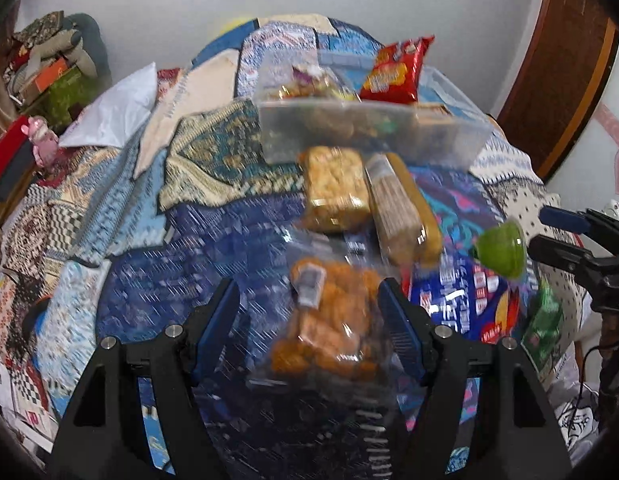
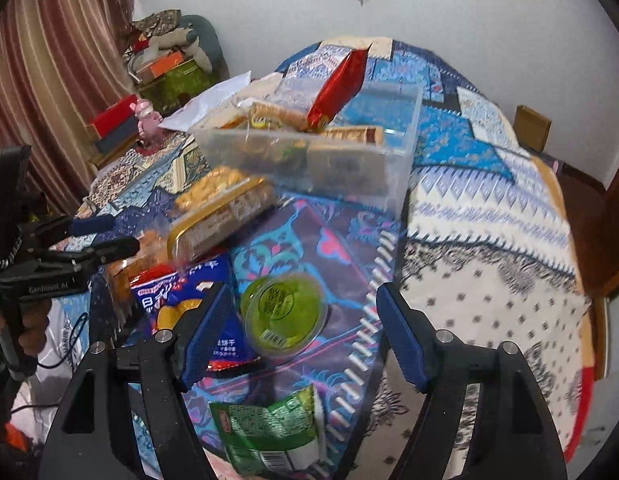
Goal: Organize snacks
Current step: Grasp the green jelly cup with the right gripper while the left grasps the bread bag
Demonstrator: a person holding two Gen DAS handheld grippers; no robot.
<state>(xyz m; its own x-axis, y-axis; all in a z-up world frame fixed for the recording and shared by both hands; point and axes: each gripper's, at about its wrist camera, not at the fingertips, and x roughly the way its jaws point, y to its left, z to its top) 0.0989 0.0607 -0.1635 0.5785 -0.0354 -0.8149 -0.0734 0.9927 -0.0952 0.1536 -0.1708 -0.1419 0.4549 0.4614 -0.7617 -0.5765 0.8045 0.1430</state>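
I'm holding my left hand-held gripper [image 1: 307,320] wide open over the bed [image 1: 149,272], and the clear bag of orange fried snacks [image 1: 329,320] is lying right between its blue pads, nearer the right pad than the left. The bag's long axis is running near to far, roughly along my fingers, so a straight squeeze across its width looks like the move, I'd judge. No pad is touching the bag yet as far as I can tell; the picture is blurred.

My right hand-held gripper [image 2: 305,332] is also gaping open, empty, and hovering over the green round cup [image 2: 285,318], which is sitting between its pads, nearer the left one. A blue biscuit packet [image 2: 181,300] is lying just left of the cup, a green packet [image 2: 269,428] nearer to me.

Farther off, the clear plastic bin [image 1: 369,136] is already holding snacks, with a red packet [image 1: 397,70] sticking up from it. Two biscuit packs [image 1: 373,200] are lying between my bag and the bin.
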